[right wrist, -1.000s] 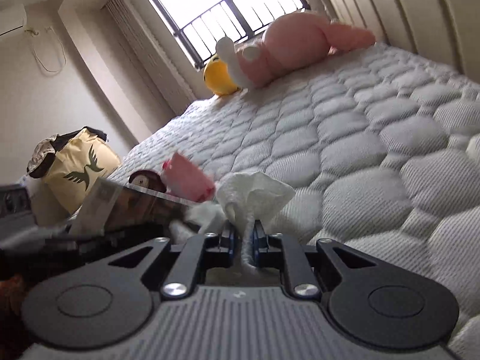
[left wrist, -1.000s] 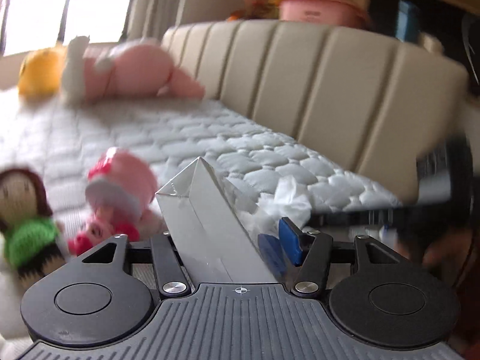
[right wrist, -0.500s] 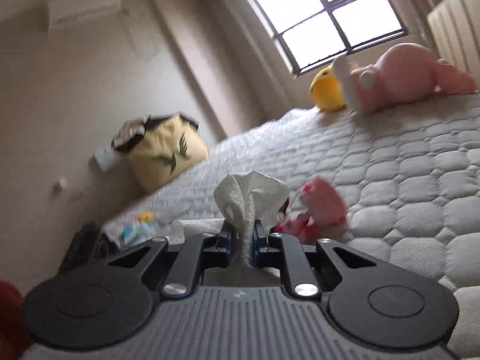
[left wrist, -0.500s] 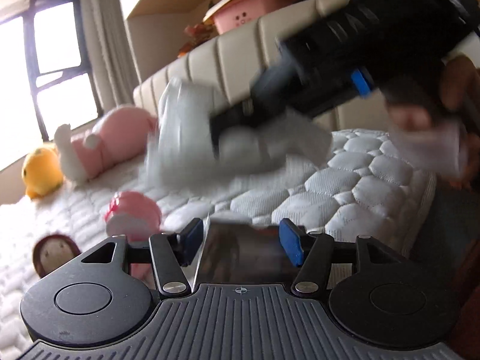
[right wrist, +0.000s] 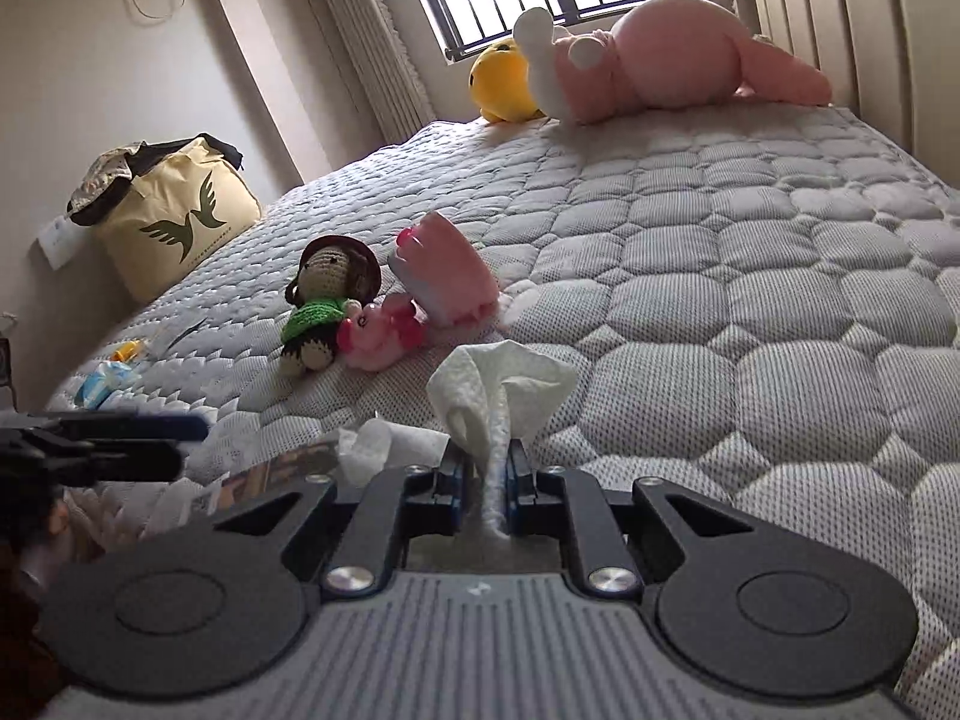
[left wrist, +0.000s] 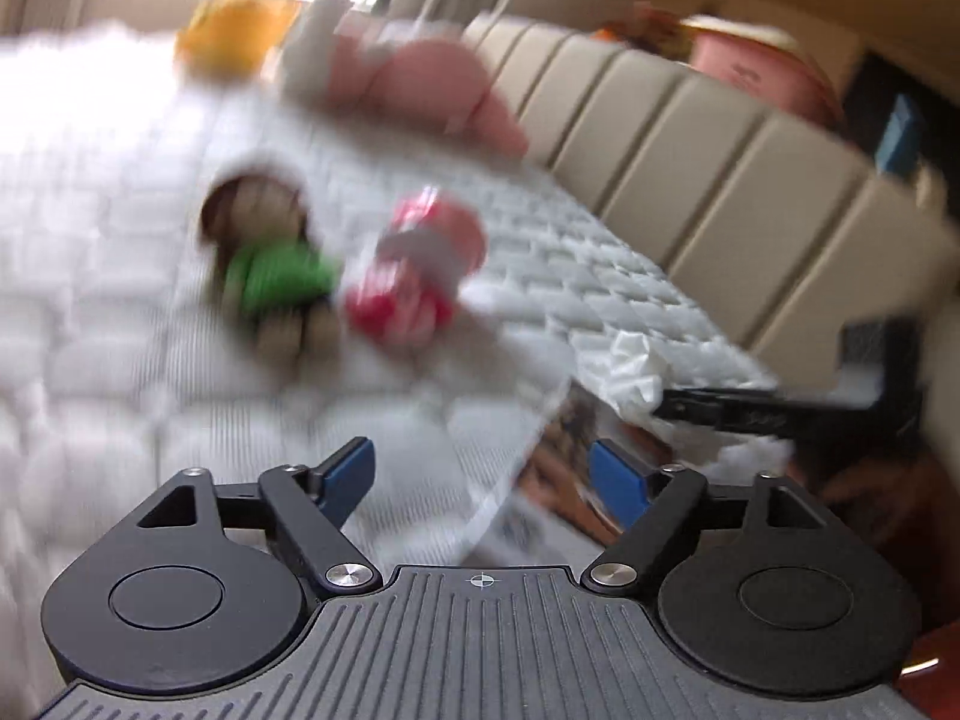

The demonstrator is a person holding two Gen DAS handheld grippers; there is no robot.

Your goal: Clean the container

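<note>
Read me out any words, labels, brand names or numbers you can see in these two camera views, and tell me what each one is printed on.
No text can be read in either view.
Cream bag: a dark green winged emblem with a line of small print beneath it, too small to read.
Clear container: shows brownish colours, too blurred to tell whether they are print.
Blue and white packet on the mattress: any print is too small to read.

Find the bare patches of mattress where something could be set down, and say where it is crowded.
The widest bare stretch of mattress lies between the headboard and the small pink toy, in front of the big pink plush. A second bare patch runs from the crochet doll toward the yellow bag. The near edge is crowded with tissues.
</note>
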